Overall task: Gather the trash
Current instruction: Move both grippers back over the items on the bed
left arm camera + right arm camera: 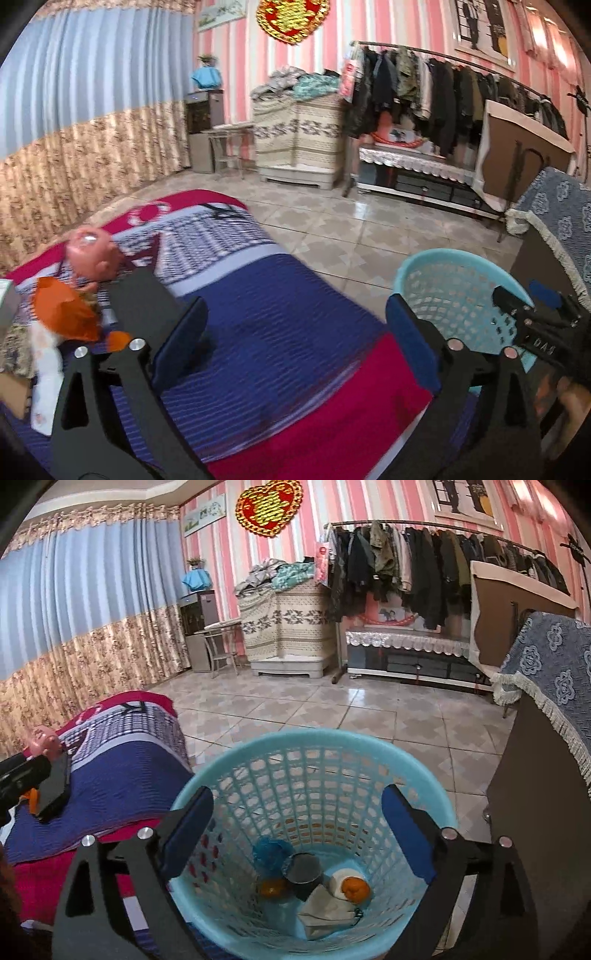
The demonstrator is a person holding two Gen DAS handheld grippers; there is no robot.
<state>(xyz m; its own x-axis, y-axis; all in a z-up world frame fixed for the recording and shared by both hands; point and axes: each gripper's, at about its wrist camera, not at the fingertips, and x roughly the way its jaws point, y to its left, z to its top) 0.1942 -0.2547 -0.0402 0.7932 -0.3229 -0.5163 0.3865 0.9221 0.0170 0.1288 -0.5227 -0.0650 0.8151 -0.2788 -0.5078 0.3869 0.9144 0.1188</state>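
A light blue plastic basket [424, 805] stands on the floor beside the bed; it also shows in the left wrist view [424, 266]. Inside lie orange peel [355, 888], a dark cup [303, 871], a grey mask [325, 912] and a blue wad [271, 851]. My right gripper [297, 830] is open and empty above the basket. My left gripper [295, 332] is open and empty over the bed cover [280, 295]. On the bed at the left lie an orange wrapper [66, 314], a white tissue [46, 384] and a pink piggy toy [92, 258].
A dark cabinet with a blue fringed cloth [546, 686] stands right of the basket. A clothes rack [424, 565], a low TV stand [406, 653] and a covered chest [288, 627] line the far wall. Tiled floor [314, 709] lies between.
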